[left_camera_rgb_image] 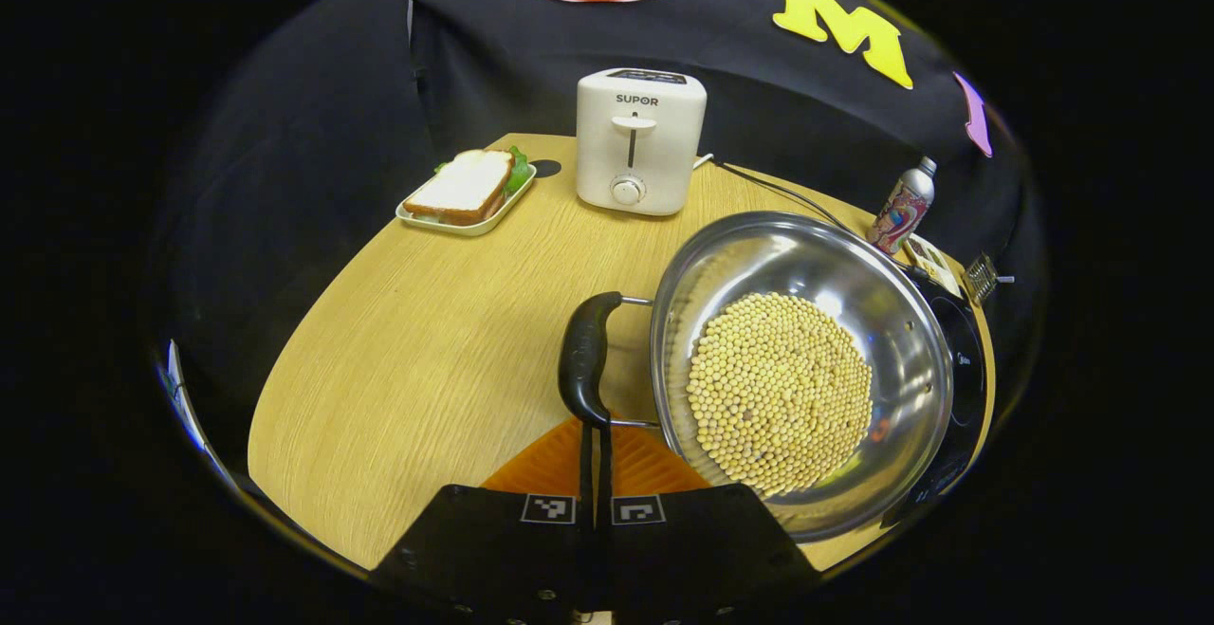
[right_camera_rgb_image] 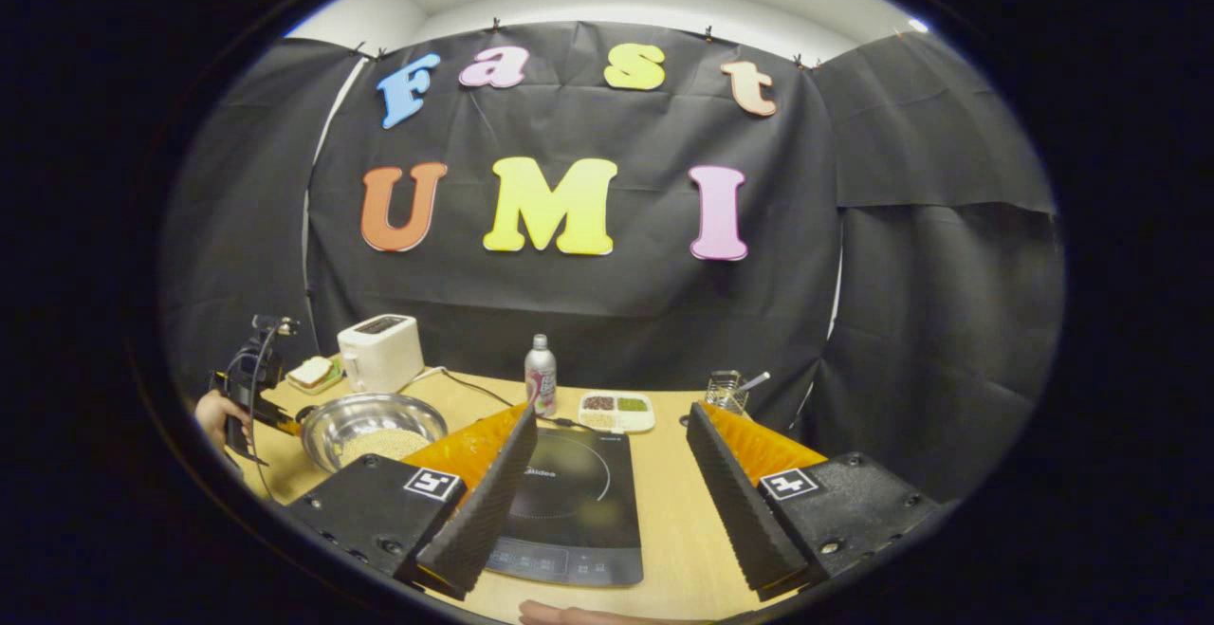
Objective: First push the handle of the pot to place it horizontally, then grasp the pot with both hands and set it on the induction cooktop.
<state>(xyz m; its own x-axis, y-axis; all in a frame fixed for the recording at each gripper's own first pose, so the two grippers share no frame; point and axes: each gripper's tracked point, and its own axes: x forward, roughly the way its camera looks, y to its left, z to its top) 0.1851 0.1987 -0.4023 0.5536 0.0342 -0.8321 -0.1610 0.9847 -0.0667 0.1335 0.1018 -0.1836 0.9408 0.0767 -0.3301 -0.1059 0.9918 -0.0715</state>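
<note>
The pot (left_camera_rgb_image: 801, 369), heaped with pale beans (left_camera_rgb_image: 780, 394), sits on the wooden table (left_camera_rgb_image: 417, 359) beside the induction cooktop (right_camera_rgb_image: 569, 502), not yet on it.

In the left gripper view, the left gripper (left_camera_rgb_image: 596, 473) has its two fingers pressed together into a single narrow blade, their tips touching the near end of the pot's dark side handle (left_camera_rgb_image: 586, 358), a stance that suits pushing the handle rather than gripping it. In the right gripper view, the right gripper (right_camera_rgb_image: 607, 473) hovers above the cooktop with its jaws spread wide and nothing between them, seemingly waiting for the two-handed lift. A toaster (left_camera_rgb_image: 641, 139) and a sandwich tray (left_camera_rgb_image: 467, 196) stand well back on the table; a bottle (right_camera_rgb_image: 541, 376) is behind the cooktop.
</note>
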